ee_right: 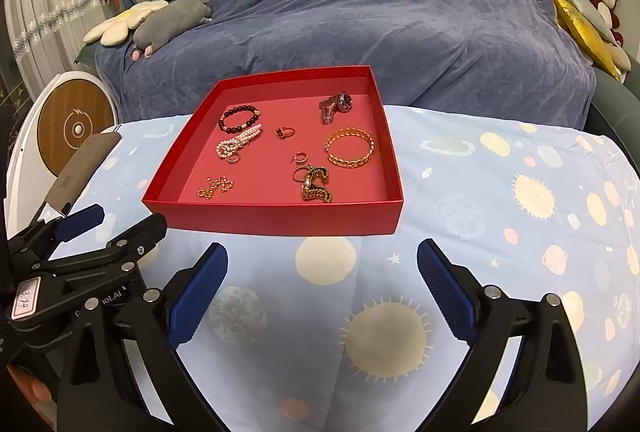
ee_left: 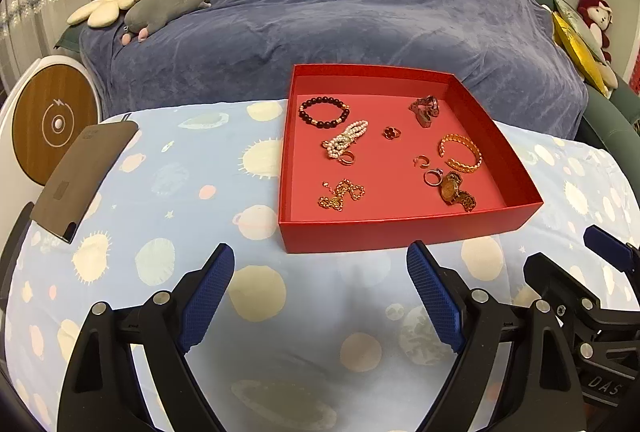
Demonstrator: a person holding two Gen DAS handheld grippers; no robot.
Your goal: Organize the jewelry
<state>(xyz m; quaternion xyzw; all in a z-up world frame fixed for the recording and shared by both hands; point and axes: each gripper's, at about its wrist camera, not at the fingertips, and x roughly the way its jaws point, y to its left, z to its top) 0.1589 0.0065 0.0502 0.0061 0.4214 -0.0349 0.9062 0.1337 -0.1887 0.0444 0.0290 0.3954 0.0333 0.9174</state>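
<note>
A shallow red box [ee_left: 400, 232] [ee_right: 280, 218] stands on the patterned tablecloth. Inside lie several pieces of jewelry: a dark bead bracelet [ee_left: 323, 112] [ee_right: 239, 119], a pearl bracelet [ee_left: 346, 143] [ee_right: 239, 143], a gold bangle [ee_left: 461, 153] [ee_right: 349, 151], a gold chain [ee_left: 341, 195] [ee_right: 215, 187], a gold watch [ee_left: 456, 191] [ee_right: 316, 184], a dark watch [ee_left: 425, 109] [ee_right: 335, 106] and small rings [ee_left: 392, 132] [ee_right: 285, 132]. My left gripper [ee_left: 320, 274] and right gripper [ee_right: 322, 270] both stand open over the cloth just in front of the box, nothing between their fingers.
A dark flat case [ee_left: 82, 180] [ee_right: 80, 168] lies at the table's left edge. A sofa under a blue-grey throw [ee_left: 340, 12] stands behind, with plush toys [ee_left: 168, 4]. A round white device with a wooden face [ee_left: 52, 120] stands at the left. Each gripper shows in the other's view.
</note>
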